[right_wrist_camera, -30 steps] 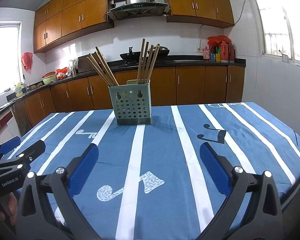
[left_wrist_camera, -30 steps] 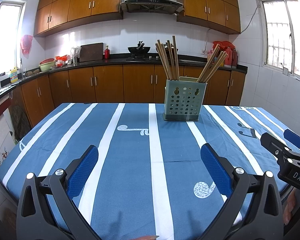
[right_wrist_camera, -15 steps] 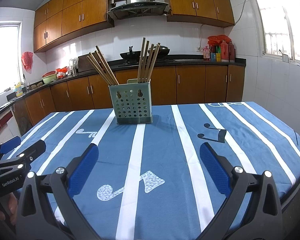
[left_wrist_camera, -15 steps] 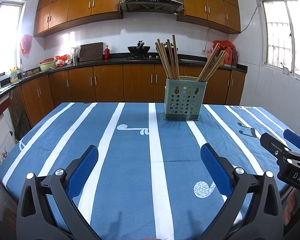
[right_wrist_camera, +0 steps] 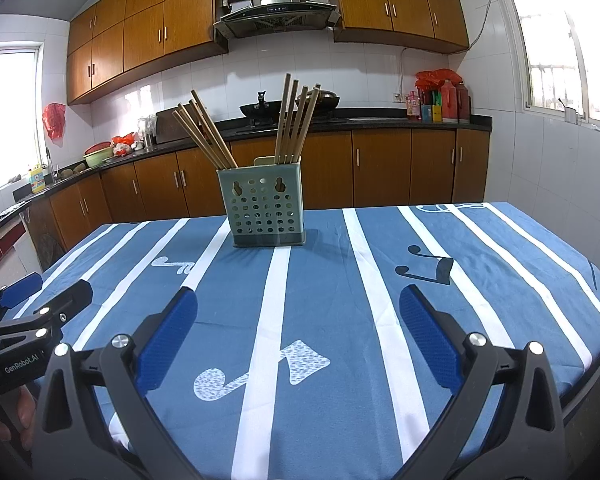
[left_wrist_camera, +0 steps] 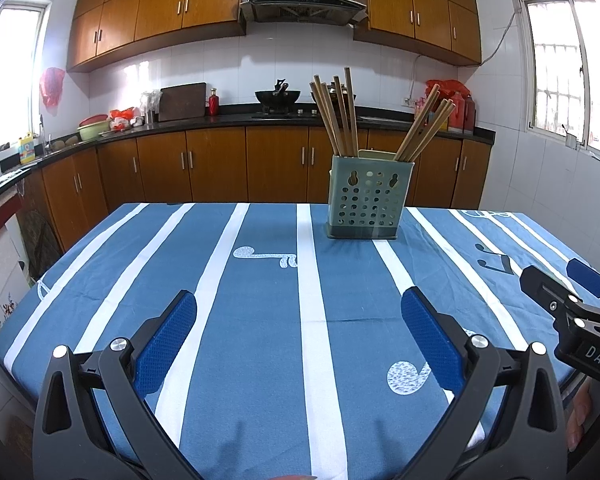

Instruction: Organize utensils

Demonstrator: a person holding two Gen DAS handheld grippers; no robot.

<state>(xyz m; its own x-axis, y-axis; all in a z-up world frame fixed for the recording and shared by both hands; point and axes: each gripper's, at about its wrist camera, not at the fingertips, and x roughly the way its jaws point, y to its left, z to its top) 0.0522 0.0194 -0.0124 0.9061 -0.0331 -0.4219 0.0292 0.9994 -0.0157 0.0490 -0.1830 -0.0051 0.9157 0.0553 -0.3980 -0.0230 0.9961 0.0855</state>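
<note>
Chopsticks (left_wrist_camera: pixel 342 116) stand in two bunches in the perforated holder (left_wrist_camera: pixel 370 200), lower ends hidden – left gripper (left_wrist_camera: pixel 300 312) and right gripper (right_wrist_camera: pixel 298 310) both spread wide, empty, frames cut off below.

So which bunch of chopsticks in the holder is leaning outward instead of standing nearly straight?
The left bunch in the right wrist view: it splays toward the window side, away from the green holder, while the other bunch stands nearly upright.

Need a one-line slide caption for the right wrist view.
Open right gripper above blue striped tablecloth, facing green perforated plastic utensil holder with two bunches of wooden chopsticks.
</note>
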